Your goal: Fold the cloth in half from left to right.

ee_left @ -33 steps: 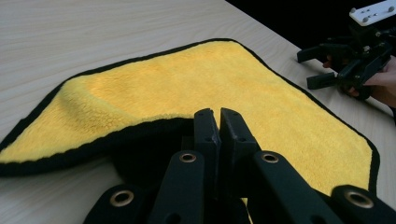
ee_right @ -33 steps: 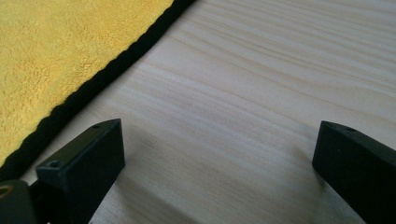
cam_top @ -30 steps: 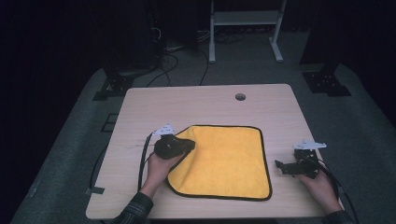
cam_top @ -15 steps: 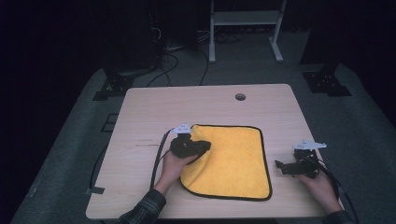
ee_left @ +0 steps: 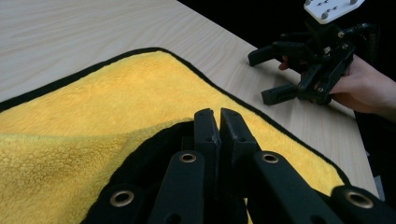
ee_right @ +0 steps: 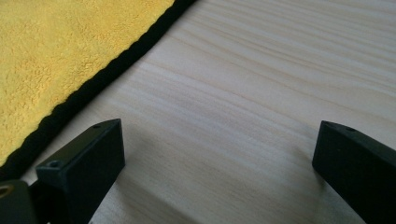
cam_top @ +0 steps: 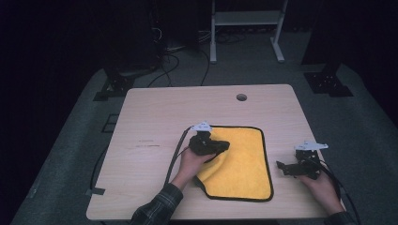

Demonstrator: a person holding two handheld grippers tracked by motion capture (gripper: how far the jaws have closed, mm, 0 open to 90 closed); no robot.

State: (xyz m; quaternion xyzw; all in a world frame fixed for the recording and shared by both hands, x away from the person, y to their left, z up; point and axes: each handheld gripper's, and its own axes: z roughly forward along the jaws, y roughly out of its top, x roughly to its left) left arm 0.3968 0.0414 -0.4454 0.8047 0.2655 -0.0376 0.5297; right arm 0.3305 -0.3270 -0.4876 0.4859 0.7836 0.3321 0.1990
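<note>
A yellow cloth (cam_top: 244, 164) is spread on a pale wooden table (cam_top: 155, 122), towards the near edge and right of the middle. The cloth is fleecy, with a nubbly pile, and is bound all round by a narrow black hem; its corners are rounded. The table top is smooth, with fine straight grain, and a small round hole (cam_top: 241, 97) is seen near its far edge.

In the high view the cloth's long axis is seen to run from the near edge of the table towards the far one. Its left part is lifted and folded over onto the rest, so that the black hem curves across the yellow pile in the left gripper view.

The left gripper (cam_top: 220, 146) is held over the cloth's left part, pointing to the right across the table. Its black jaws are pressed together on the folded edge of the cloth — the hem is pinched between them in the left gripper view.

The right gripper (cam_top: 286, 168) rests on bare wood just right of the cloth, apart from it, and points left towards it. Its two blocky black jaws stand wide apart with only table between them — the cloth's hemmed edge lies just beyond the left jaw.
</note>
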